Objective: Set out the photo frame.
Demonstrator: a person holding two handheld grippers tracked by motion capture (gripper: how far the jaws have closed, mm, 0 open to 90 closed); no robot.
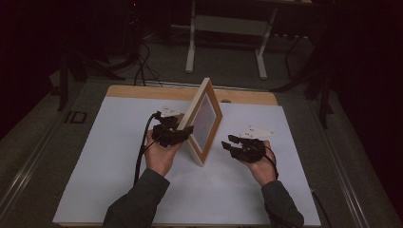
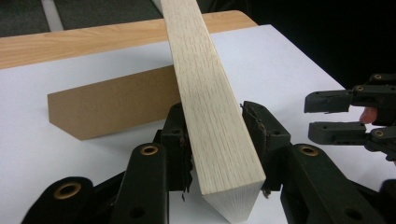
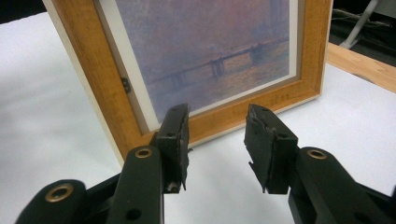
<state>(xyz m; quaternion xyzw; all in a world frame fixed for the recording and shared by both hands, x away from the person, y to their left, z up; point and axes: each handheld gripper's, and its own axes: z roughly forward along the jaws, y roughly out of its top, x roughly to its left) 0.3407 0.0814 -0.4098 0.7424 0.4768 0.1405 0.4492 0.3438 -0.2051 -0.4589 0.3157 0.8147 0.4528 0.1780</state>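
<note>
2 grippers work at a desk whose wooden top is mostly covered by a white sheet, with a bare strip of wood left along the far edge. A picture frame stands on edge near the middle of the sheet, tilted, its print facing the person's right. The left gripper has the frame's pale side rail between its jaws, both pads against the wood, pinching it. Behind the rail a brown cardboard stand rests on the sheet. The right gripper is spread, nothing between its jaws, just in front of the frame's lower corner and apart from it. Around the desk the room is dark: grey carpet, the white legs of another stand beyond the far edge, and black cables trailing on the floor at the far left.
</note>
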